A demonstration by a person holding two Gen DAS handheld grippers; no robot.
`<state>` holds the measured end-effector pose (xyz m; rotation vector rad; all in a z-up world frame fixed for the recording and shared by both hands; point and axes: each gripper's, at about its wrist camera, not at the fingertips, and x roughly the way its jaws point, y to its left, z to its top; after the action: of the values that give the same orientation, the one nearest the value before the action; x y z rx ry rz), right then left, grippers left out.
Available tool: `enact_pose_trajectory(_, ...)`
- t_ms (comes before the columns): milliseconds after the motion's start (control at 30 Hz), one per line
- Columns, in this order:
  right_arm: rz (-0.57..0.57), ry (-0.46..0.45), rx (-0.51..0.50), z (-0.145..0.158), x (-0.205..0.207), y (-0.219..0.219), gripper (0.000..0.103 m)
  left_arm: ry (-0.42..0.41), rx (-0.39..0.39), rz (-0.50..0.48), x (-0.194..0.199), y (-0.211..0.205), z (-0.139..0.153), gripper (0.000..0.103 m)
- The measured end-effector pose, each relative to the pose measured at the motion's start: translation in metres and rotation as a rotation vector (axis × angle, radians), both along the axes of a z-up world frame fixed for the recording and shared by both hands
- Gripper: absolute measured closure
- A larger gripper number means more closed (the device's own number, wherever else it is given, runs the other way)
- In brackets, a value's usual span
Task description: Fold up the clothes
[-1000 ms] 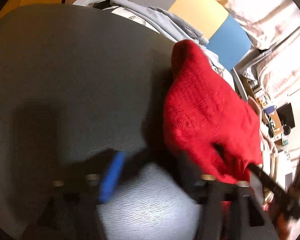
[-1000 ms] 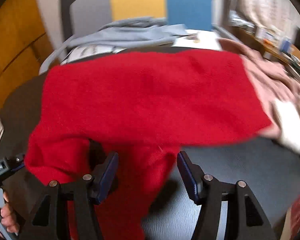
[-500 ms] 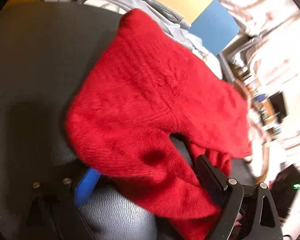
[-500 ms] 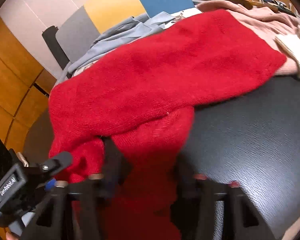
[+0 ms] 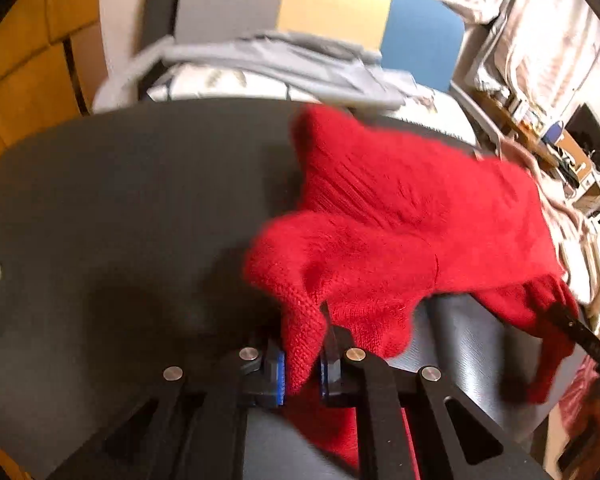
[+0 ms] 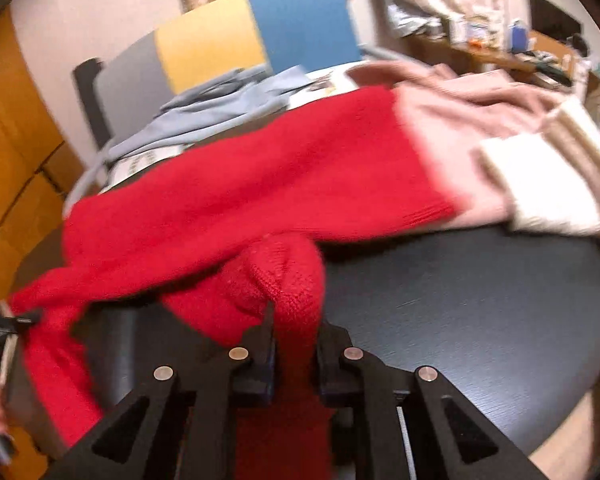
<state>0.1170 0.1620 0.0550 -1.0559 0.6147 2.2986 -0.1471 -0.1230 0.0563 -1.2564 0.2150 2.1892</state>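
A red knit sweater (image 5: 412, 216) lies across the dark round table (image 5: 120, 200); it also shows in the right wrist view (image 6: 260, 192). My left gripper (image 5: 302, 372) is shut on a fold of the red sweater near the table's front edge. My right gripper (image 6: 294, 360) is shut on another part of the red sweater, which hangs down between its fingers. The right gripper's black tip (image 5: 580, 332) shows at the right of the left wrist view, pinching red cloth. The left gripper (image 6: 0, 324) shows at the left edge of the right wrist view.
A grey-blue garment (image 6: 220, 108) lies at the table's far side, in front of a grey, yellow and blue chair back (image 6: 236, 40). A pink and cream garment (image 6: 520, 136) lies at the right of the table. A cluttered desk (image 6: 520, 48) stands at the far right.
Both grippers have closed on the red sweater; a second ago both were open. The sweater's near edge has been pulled up and bunched toward the front of the table.
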Motion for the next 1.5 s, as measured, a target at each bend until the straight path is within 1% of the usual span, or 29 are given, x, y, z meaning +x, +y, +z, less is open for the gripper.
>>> enact_pose_trajectory(167,-0.137,-0.041,0.145,0.023,0.016,0.047,0.09,0.161,-0.095,0.032,-0.049,-0.023,0.039,0.091)
enact_pose_trajectory(267,-0.238,-0.041,0.2,0.037,0.028,0.087,0.09,0.179,-0.132,0.088,-0.078,-0.047,0.052,0.091)
enact_pose_trajectory(333,-0.317,-0.04,0.209,0.04,0.037,0.112,0.09,0.167,-0.148,0.139,-0.097,-0.069,0.053,0.091)
enact_pose_trajectory(367,-0.359,-0.038,0.21,0.041,0.042,0.125,0.09,0.158,-0.154,0.158,-0.105,-0.083,0.052,0.091)
enact_pose_trajectory(433,-0.444,-0.04,0.198,0.036,0.056,0.145,0.09,0.138,-0.193,0.178,-0.112,-0.094,0.037,0.091)
enact_pose_trajectory(533,-0.562,-0.066,0.162,0.013,0.071,0.167,0.089,0.127,-0.288,0.16,-0.111,-0.097,0.004,0.091)
enact_pose_trajectory(567,-0.594,-0.081,0.134,0.004,0.075,0.171,0.087,0.116,-0.32,0.149,-0.11,-0.099,-0.009,0.09)
enact_pose_trajectory(633,-0.614,-0.065,0.036,-0.013,0.08,0.169,0.082,0.118,-0.329,0.125,-0.1,-0.101,-0.018,0.09)
enact_pose_trajectory(667,-0.619,-0.048,-0.014,-0.02,0.083,0.167,0.08,0.12,-0.331,0.113,-0.095,-0.103,-0.022,0.087)
enact_pose_trajectory(700,-0.616,-0.038,-0.026,-0.021,0.083,0.162,0.078,0.122,-0.334,0.102,-0.09,-0.104,-0.026,0.085)
enact_pose_trajectory(733,-0.604,-0.036,0.001,-0.016,0.082,0.152,0.076,0.125,-0.336,0.09,-0.085,-0.105,-0.03,0.083)
enact_pose_trajectory(767,-0.584,-0.025,0.052,-0.006,0.079,0.139,0.075,0.127,-0.338,0.078,-0.079,-0.106,-0.034,0.072)
enact_pose_trajectory(800,-0.555,-0.006,0.128,0.008,0.076,0.122,0.074,0.136,-0.332,0.078,-0.072,-0.11,-0.031,0.052)
enact_pose_trajectory(833,-0.525,0.014,0.204,0.021,0.073,0.104,0.071,0.147,-0.325,0.08,-0.065,-0.114,-0.028,0.039)
enact_pose_trajectory(867,-0.485,0.039,0.266,0.033,0.068,0.085,0.066,0.151,-0.311,0.086,-0.06,-0.118,-0.024,0.019)
enact_pose_trajectory(900,-0.421,0.075,0.302,0.043,0.06,0.062,0.062,0.162,-0.276,0.098,-0.052,-0.125,-0.021,0.016)
enact_pose_trajectory(933,-0.322,0.12,0.306,0.053,0.051,0.034,0.051,0.172,-0.244,0.104,-0.043,-0.132,-0.018,0.016)
enact_pose_trajectory(967,-0.203,0.154,0.271,0.055,0.041,0.008,0.041,0.175,-0.216,0.103,-0.034,-0.139,-0.018,0.015)
enact_pose_trajectory(1033,0.032,0.186,0.165,0.048,0.019,-0.041,0.037,0.164,-0.204,0.093,-0.013,-0.147,-0.024,0.013)
enact_pose_trajectory(1067,0.133,0.182,0.122,0.042,0.007,-0.064,0.037,0.159,-0.226,0.09,-0.005,-0.148,-0.031,0.012)
enact_pose_trajectory(1100,0.219,0.16,0.09,0.032,-0.007,-0.086,0.037,0.154,-0.25,0.088,0.004,-0.148,-0.039,0.012)
enact_pose_trajectory(1133,0.302,0.121,0.095,0.021,-0.021,-0.11,0.037,0.15,-0.288,0.076,0.012,-0.146,-0.05,0.012)
enact_pose_trajectory(1200,0.463,0.004,0.195,0.0,-0.052,-0.162,0.037,0.155,-0.326,0.063,0.027,-0.139,-0.065,0.012)
enact_pose_trajectory(1267,0.578,-0.107,0.331,-0.019,-0.072,-0.199,0.038,0.19,-0.305,0.075,0.035,-0.141,-0.067,0.012)
enact_pose_trajectory(1367,0.649,-0.282,0.488,-0.054,-0.1,-0.225,0.038,0.172,-0.278,0.067,0.031,-0.142,-0.07,0.013)
enact_pose_trajectory(1400,0.657,-0.314,0.52,-0.063,-0.106,-0.228,0.038,0.15,-0.253,0.064,0.026,-0.145,-0.072,0.027)
enact_pose_trajectory(1433,0.652,-0.298,0.513,-0.065,-0.109,-0.225,0.038,0.113,-0.223,0.056,0.019,-0.146,-0.071,0.04)
enact_pose_trajectory(1467,0.629,-0.272,0.466,-0.065,-0.111,-0.216,0.041,0.075,-0.193,0.047,0.013,-0.148,-0.07,0.064)
enact_pose_trajectory(1500,0.593,-0.256,0.402,-0.064,-0.113,-0.205,0.047,0.07,-0.204,0.056,0.005,-0.148,-0.067,0.077)
